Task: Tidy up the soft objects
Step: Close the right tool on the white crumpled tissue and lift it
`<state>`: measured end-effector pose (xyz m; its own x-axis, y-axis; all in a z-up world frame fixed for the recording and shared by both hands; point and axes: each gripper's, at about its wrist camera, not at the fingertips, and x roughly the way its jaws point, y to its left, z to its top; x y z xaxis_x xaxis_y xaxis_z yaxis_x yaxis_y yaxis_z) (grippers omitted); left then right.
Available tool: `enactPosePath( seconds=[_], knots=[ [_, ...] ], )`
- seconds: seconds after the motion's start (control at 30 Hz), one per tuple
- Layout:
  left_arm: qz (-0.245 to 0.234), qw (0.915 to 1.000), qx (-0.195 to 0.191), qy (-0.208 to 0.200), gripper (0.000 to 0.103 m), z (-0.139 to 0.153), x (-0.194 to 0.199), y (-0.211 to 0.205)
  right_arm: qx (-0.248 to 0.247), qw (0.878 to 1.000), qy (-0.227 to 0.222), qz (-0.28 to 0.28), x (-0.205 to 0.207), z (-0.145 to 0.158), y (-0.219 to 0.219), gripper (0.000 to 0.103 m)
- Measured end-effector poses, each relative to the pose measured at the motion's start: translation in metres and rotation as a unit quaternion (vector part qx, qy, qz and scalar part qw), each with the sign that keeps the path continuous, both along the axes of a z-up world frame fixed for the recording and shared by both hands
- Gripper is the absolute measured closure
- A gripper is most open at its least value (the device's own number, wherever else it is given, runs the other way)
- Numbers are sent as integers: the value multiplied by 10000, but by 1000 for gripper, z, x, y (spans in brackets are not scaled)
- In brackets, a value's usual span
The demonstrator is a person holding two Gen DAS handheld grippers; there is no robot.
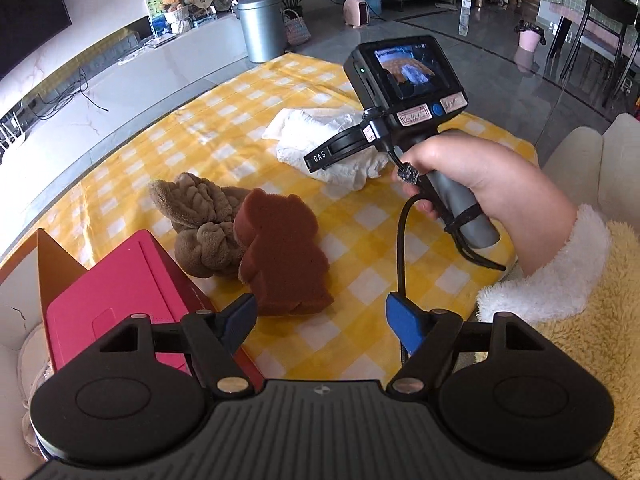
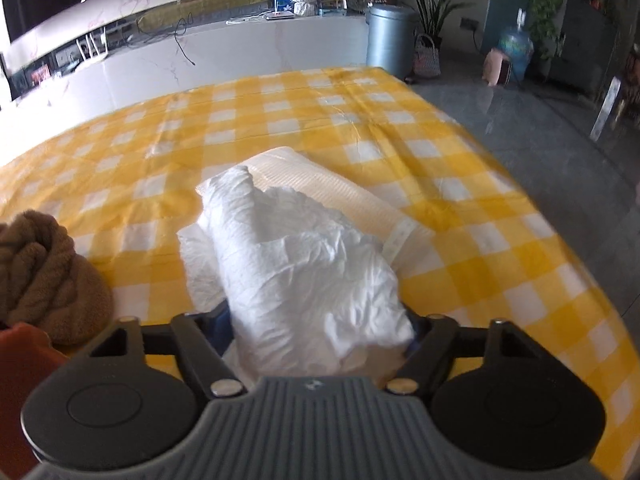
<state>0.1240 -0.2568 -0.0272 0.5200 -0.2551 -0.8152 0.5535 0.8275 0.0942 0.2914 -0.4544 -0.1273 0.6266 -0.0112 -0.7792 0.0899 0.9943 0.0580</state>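
Observation:
On the yellow checked tablecloth (image 1: 224,120) a brown bear-shaped sponge (image 1: 280,256) leans against a bunched brown towel (image 1: 200,220), just ahead of my left gripper (image 1: 322,320). That gripper is open, blue pads wide apart with nothing between them. Farther back lies a crumpled white diaper (image 1: 320,128). My right gripper (image 1: 332,156), held in a hand, reaches down onto it. In the right wrist view the diaper (image 2: 304,264) fills the gap between the fingers of the right gripper (image 2: 316,332), which are shut on it. The pads are mostly hidden. The brown towel (image 2: 44,276) sits at the left.
A pink box (image 1: 120,292) with an orange cardboard flap (image 1: 52,260) stands at the table's near left corner. A fluffy yellow sleeve (image 1: 560,300) crosses the right side. Beyond the far edge are a metal bin (image 1: 260,26) and a white counter (image 2: 240,52).

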Motion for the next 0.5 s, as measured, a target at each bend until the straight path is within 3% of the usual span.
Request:
enactPosePath(
  seconds=[0.03, 0.07, 0.1, 0.2, 0.3, 0.5],
  knots=[
    [6, 9999, -123, -28, 17, 5, -2, 3, 82, 10000, -20, -37, -2, 3, -2, 54],
    [36, 9997, -240, -35, 17, 9, -3, 7, 194, 9998, -56, -69, -5, 8, -4, 73],
    [88, 9994, -333, -30, 17, 12, -4, 10, 316, 9993, -114, -138, -9, 12, -7, 81],
    [314, 9980, -548, -42, 17, 22, -4, 18, 782, 9951, -329, -507, -24, 23, -18, 86],
    [363, 9971, -667, -113, 16, 25, 3, 18, 935, 9926, -420, -647, -40, 32, -26, 86],
    [809, 9960, -364, -123, 16, 11, 31, 1, 932, 9921, -299, -783, -44, 28, -30, 86]
  ],
)
